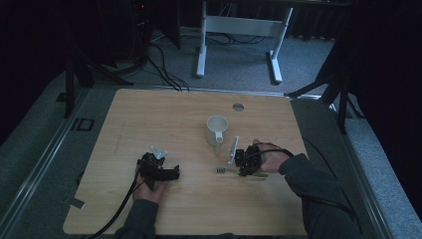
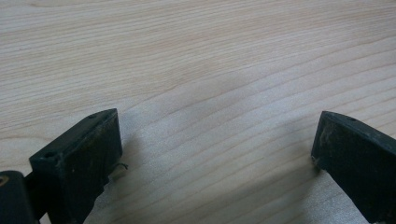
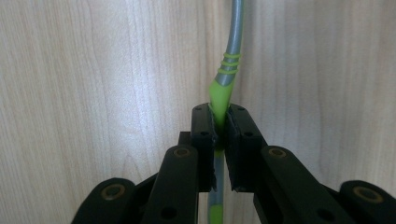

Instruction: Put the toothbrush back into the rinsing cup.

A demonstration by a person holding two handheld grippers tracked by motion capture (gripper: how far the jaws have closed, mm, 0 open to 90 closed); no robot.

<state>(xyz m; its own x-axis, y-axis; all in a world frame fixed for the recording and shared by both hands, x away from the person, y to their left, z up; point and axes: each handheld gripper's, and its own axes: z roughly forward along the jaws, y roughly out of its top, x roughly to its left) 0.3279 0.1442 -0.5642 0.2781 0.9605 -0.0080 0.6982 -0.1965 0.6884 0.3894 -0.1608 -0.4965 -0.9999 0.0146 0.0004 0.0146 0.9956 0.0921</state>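
A green and grey toothbrush [image 3: 232,46] lies low over the wooden table, and my right gripper [image 3: 219,114] is shut on its green handle. In the high view the right gripper [image 1: 244,164] sits right of centre, with the brush head [image 1: 220,171] sticking out to its left. A white cup [image 1: 217,130] stands upright just behind it. My left gripper [image 1: 166,172] rests at the front left, held by a hand. In the left gripper view its jaws stand wide apart over bare wood [image 2: 215,135] with nothing between them.
The table [image 1: 149,114] has a round cable hole [image 1: 238,107] near its back edge. A white desk frame [image 1: 239,30] and floor cables [image 1: 164,69] lie beyond the table. Black cables trail from both grippers toward the front edge.
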